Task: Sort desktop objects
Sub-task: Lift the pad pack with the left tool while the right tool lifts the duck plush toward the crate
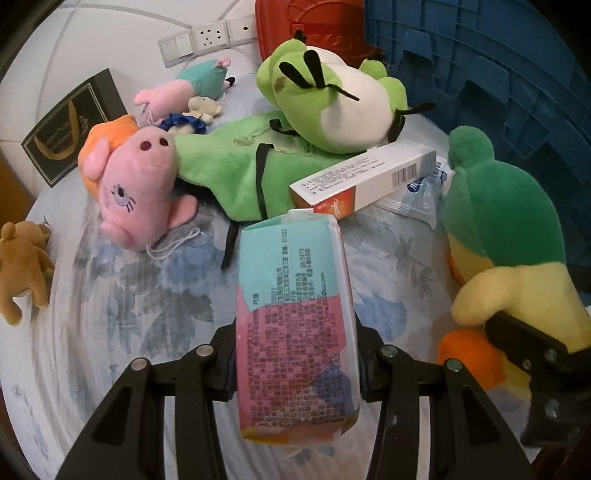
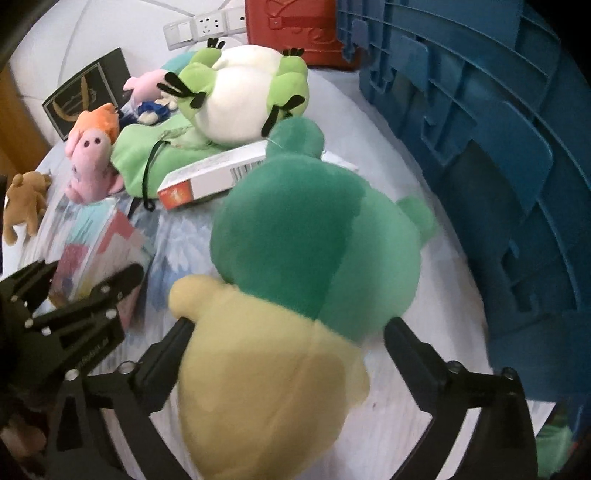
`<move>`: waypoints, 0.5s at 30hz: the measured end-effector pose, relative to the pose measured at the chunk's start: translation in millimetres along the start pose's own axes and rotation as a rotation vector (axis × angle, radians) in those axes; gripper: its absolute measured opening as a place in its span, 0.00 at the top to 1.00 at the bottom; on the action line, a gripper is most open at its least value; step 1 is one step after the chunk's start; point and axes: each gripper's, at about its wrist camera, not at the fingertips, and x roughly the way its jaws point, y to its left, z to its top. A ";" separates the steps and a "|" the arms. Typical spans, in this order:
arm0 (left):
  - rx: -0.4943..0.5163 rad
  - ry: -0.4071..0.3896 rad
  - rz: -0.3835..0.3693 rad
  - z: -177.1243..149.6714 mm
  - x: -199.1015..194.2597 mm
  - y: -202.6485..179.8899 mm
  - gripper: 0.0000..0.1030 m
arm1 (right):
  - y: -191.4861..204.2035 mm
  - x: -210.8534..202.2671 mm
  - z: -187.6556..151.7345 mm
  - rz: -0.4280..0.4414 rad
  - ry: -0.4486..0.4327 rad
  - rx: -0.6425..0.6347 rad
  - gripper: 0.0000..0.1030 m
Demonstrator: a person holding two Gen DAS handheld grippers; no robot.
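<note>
left gripper [image 1: 295, 369] clamped on soft, light tissue pack [image 1: 295, 314] at frame centre; right gripper [image 2: 288, 339] jaws apart around squashy green-yellow plush [image 2: 295, 295], best pinched mid-body.

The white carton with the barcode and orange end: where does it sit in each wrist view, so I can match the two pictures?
Left wrist view: the white carton lies right of centre, slanting across the green cloth below the frog plush.
Right wrist view: the carton lies left of centre, partly hidden behind the green and yellow plush.
Shared landmark: the wall socket at the top.
</note>
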 end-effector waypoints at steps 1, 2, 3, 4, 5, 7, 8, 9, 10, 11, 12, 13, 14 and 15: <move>-0.003 0.000 0.003 0.7 0.1 1.7 0.56 | -0.3 5.1 4.2 0.000 0.002 0.003 0.00; -0.004 0.000 0.005 1.3 0.5 2.4 0.56 | 0.1 11.1 5.2 -0.003 0.004 0.006 0.00; -0.005 -0.001 0.007 1.5 0.6 3.6 0.56 | -0.5 17.5 6.3 -0.009 0.014 0.014 0.00; -0.006 -0.002 0.008 1.5 1.1 5.1 0.56 | -2.0 19.5 4.6 -0.008 0.015 0.021 0.00; -0.008 -0.003 0.011 1.6 0.4 6.1 0.56 | -1.2 21.7 3.8 -0.004 0.011 0.022 0.00; -0.015 -0.016 0.012 2.1 -3.8 7.6 0.56 | 2.1 16.8 0.7 -0.022 -0.016 0.005 0.06; -0.016 -0.023 0.014 2.7 -7.2 7.7 0.56 | 4.0 12.3 -0.1 -0.028 -0.032 -0.003 0.11; -0.018 -0.031 0.015 3.2 -10.7 7.8 0.56 | 5.9 5.8 -0.7 -0.034 -0.053 -0.009 0.17; -0.018 -0.041 0.015 4.1 -15.5 7.9 0.56 | 7.4 -0.9 -0.7 -0.037 -0.074 -0.015 0.20; -0.016 -0.053 0.016 5.0 -21.4 7.7 0.56 | 8.7 -7.2 -0.1 -0.040 -0.093 -0.019 0.25; -0.015 -0.064 0.019 5.7 -27.3 7.2 0.56 | 9.3 -14.7 1.1 -0.036 -0.113 -0.020 0.26; -0.014 -0.075 0.020 6.5 -32.3 7.8 0.56 | 9.5 -21.7 2.4 -0.026 -0.129 -0.016 0.27; -0.014 -0.091 0.021 7.5 -41.9 8.1 0.56 | 8.6 -26.7 3.7 -0.021 -0.142 -0.013 0.27; -0.015 -0.102 0.024 8.4 -47.6 8.2 0.56 | 8.6 -34.7 4.2 -0.019 -0.165 -0.011 0.28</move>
